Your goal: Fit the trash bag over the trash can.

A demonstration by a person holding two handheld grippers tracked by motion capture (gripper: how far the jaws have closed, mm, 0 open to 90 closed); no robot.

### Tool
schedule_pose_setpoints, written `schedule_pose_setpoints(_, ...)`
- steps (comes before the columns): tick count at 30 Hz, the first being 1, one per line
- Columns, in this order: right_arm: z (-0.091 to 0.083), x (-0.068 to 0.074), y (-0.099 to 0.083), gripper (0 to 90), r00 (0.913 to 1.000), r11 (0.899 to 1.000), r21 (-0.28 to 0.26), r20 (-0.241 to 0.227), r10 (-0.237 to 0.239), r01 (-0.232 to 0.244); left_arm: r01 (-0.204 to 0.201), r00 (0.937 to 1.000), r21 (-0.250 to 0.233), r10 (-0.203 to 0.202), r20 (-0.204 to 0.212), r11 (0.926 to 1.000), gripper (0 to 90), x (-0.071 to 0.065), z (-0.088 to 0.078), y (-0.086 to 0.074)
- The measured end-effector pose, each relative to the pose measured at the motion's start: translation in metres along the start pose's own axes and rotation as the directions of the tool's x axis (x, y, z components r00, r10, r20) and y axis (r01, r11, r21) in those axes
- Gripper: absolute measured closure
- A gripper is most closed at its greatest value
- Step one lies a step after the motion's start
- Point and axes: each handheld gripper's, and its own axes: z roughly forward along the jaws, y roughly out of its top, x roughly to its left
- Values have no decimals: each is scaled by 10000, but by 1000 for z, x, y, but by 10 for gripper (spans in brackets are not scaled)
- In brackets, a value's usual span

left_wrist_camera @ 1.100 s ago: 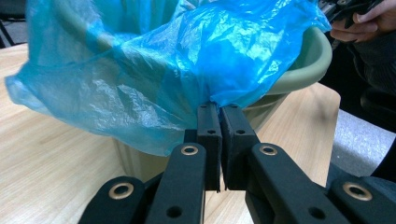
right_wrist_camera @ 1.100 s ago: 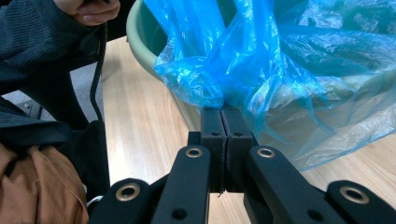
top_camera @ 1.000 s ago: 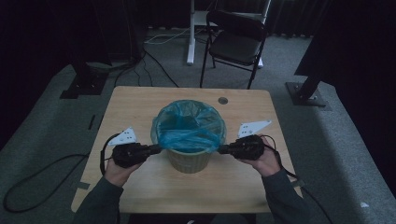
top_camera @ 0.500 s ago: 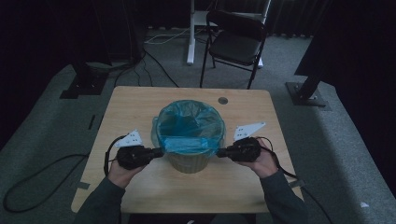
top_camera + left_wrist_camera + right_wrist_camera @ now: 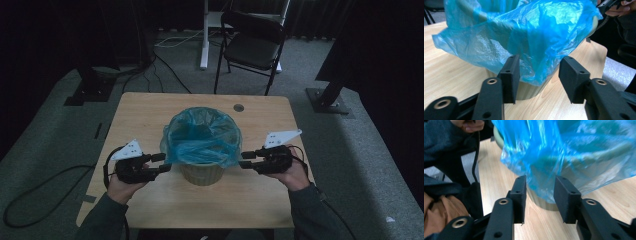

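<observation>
Blue crinkled plastic liner (image 5: 202,137) draped over beige round bin (image 5: 201,172) on wooden surface (image 5: 145,107); left tool (image 5: 162,162) and right tool (image 5: 245,161) jaws just opening, film released; liner fitted, only withdrawal left.

Your right tongs (image 5: 539,197) rose from six o'clock with their two black jaws standing apart, having just been opening. The hanging edge of the blue bag (image 5: 574,152) drooped toward the gap between them, with no pad seen pressing on it. Behind the plastic, at about one o'clock from the jaws, the pale bin (image 5: 544,203) stood on the wooden bench (image 5: 499,177), the bag draped over its rim and down its side. At eleven o'clock you could see a hand (image 5: 469,125) and dark sleeve (image 5: 441,140), with a black cable (image 5: 475,157) trailing down beside them.
</observation>
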Motion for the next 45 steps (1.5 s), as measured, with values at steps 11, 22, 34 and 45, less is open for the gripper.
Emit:
schedule_pose_setpoints(11, -1, 1, 15, 533, 9999, 9985, -539, 132, -13, 20, -140, 9999, -418, 141, 36, 9990, 433, -2, -7, 5)
schedule_pose_setpoints(22, 7, 1, 25, 567, 9999, 9980, -636, 119, -36, 43, -149, 9996, -479, 160, 216, 9987, 431, 3, -13, 2)
schedule_pose_setpoints(34, 14, 0, 25, 837, 9998, 9995, -311, 196, 13, -6, -326, 9977, -955, 381, 561, 9949, 434, 3, -24, 6)
schedule_pose_setpoints(45, 18, 2, 23, 873, 9999, 9998, -169, 152, -57, 60, -671, 9967, -1090, 716, 381, 9918, 427, -1, -17, 31)
